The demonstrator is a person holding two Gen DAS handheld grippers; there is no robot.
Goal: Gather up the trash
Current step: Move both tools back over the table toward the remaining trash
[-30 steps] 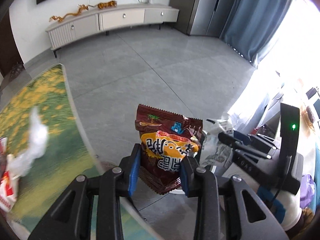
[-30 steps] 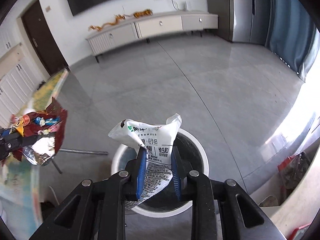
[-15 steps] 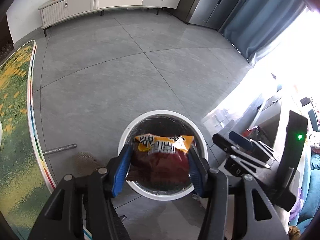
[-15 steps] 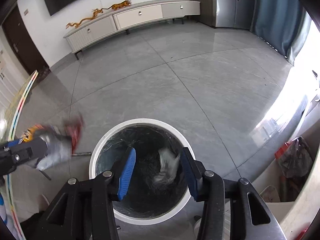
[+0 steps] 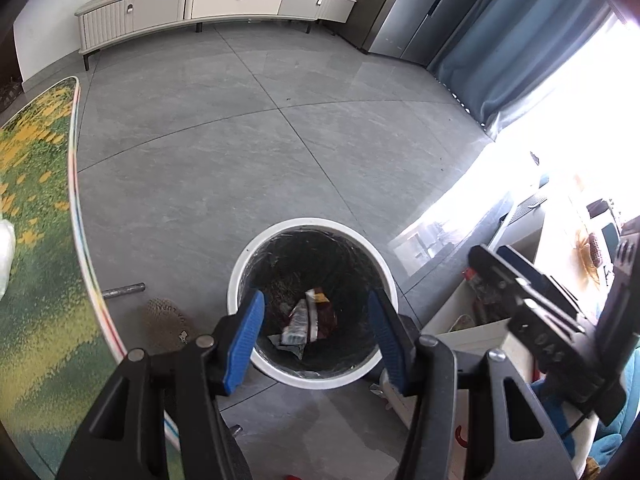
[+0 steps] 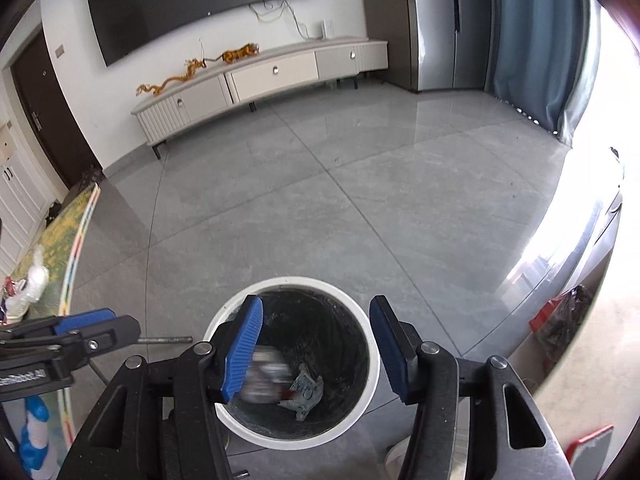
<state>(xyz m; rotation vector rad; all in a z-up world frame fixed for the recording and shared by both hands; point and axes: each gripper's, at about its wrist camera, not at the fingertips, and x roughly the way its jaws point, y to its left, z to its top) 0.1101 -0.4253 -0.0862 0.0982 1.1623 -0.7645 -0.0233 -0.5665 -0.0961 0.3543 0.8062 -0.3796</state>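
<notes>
Both grippers hanging over bin (image 5: pixel 240 280) mouth, jaws spread wide, empty, so wrappers drop clear: left gripper (image 5: pixel 316 338), right gripper (image 6: pixel 318 350). Snack wrapper (image 5: pixel 320 314) and white pouch (image 6: pixel 306 390) lying at bin bottom. More trash (image 6: pixel 24 292) sitting on mat left of bin.

From my feed I see a grey tiled floor (image 6: pixel 360 208) running back to a long pale TV cabinet (image 6: pixel 256 80) against the white wall, with golden dragon ornaments (image 6: pixel 192 70) lined up on top and a dark television (image 6: pixel 200 4) mounted above. Blue curtains (image 6: pixel 532 52) hang by the bright window on the right. At the left, a green and yellow patterned counter (image 5: pixel 36 216) with a striped rim curves into view, a dark door (image 6: pixel 44 104) behind it.
</notes>
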